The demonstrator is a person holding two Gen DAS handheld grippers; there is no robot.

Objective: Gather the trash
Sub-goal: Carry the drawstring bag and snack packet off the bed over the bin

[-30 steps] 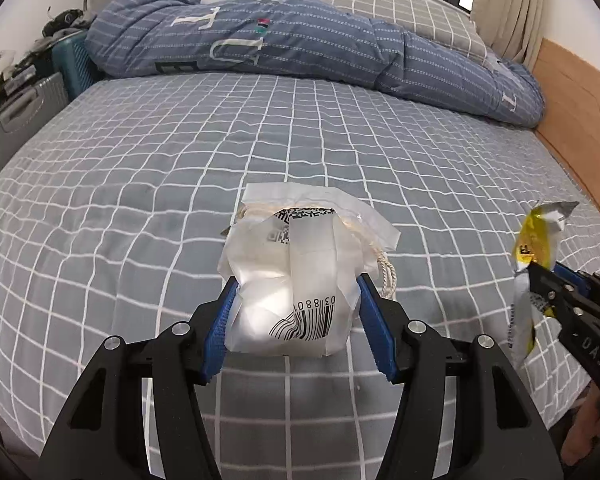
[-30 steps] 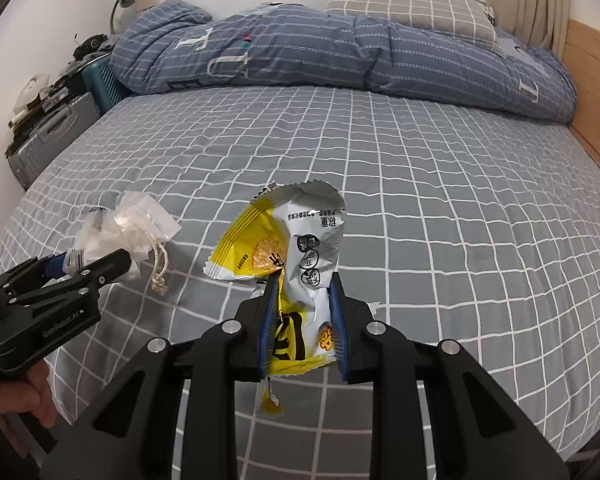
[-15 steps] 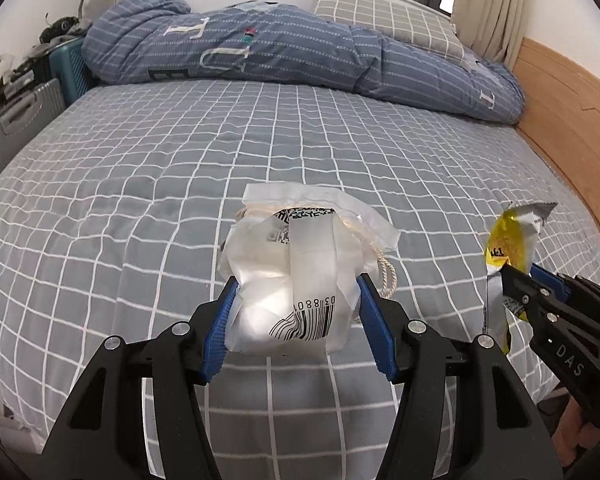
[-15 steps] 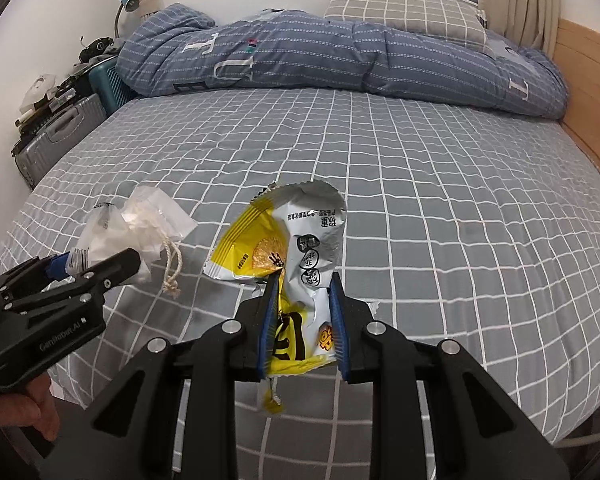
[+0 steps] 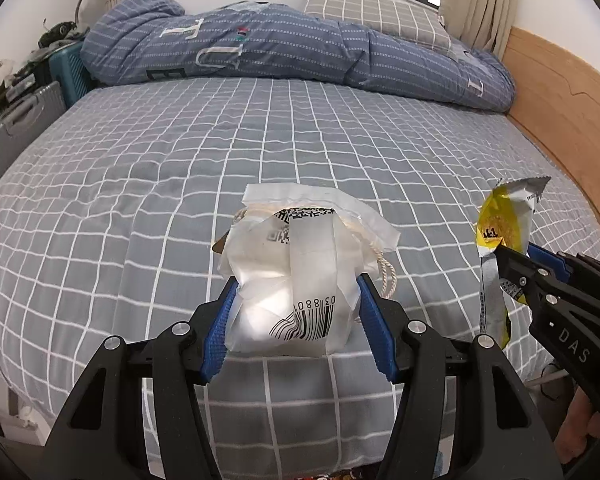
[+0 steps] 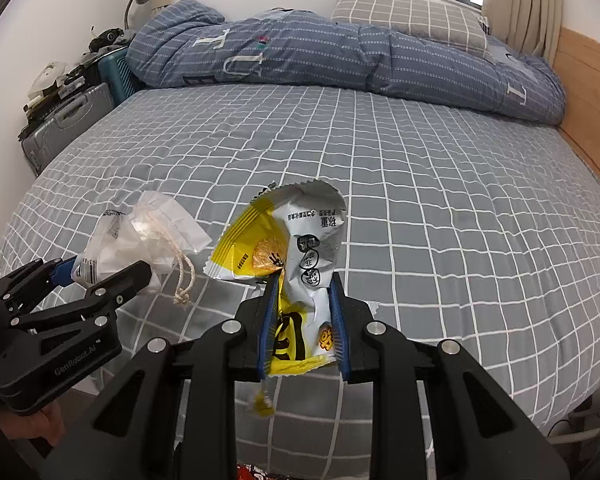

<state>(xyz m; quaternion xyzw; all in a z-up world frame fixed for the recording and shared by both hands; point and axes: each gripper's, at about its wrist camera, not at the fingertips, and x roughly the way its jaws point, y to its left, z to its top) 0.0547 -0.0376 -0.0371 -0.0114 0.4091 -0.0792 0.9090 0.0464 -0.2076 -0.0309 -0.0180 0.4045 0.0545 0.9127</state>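
Note:
My left gripper point(image 5: 298, 316) is shut on a crumpled white plastic bag point(image 5: 296, 276) with barcodes and a dangling cord, held above the near edge of the grey checked bed point(image 5: 260, 140). Between the blue pads of my right gripper point(image 6: 303, 320), which is shut, hangs a yellow and silver snack wrapper point(image 6: 296, 248). In the right wrist view the white plastic bag point(image 6: 140, 236) and left gripper point(image 6: 100, 276) show at the left. The left wrist view has the snack wrapper point(image 5: 504, 224) and right gripper point(image 5: 520, 260) at the right.
A blue quilt point(image 5: 280, 52) and a grey checked pillow point(image 5: 372, 12) lie along the far side of the bed. A wooden headboard point(image 5: 560, 92) runs on the right. Suitcases point(image 6: 68, 124) and clutter stand at the left. The bed's near edge lies just below both grippers.
Both grippers have drawn back from the bed toward its near edge, each keeping its trash. More of the bed and the far wall is in view now.

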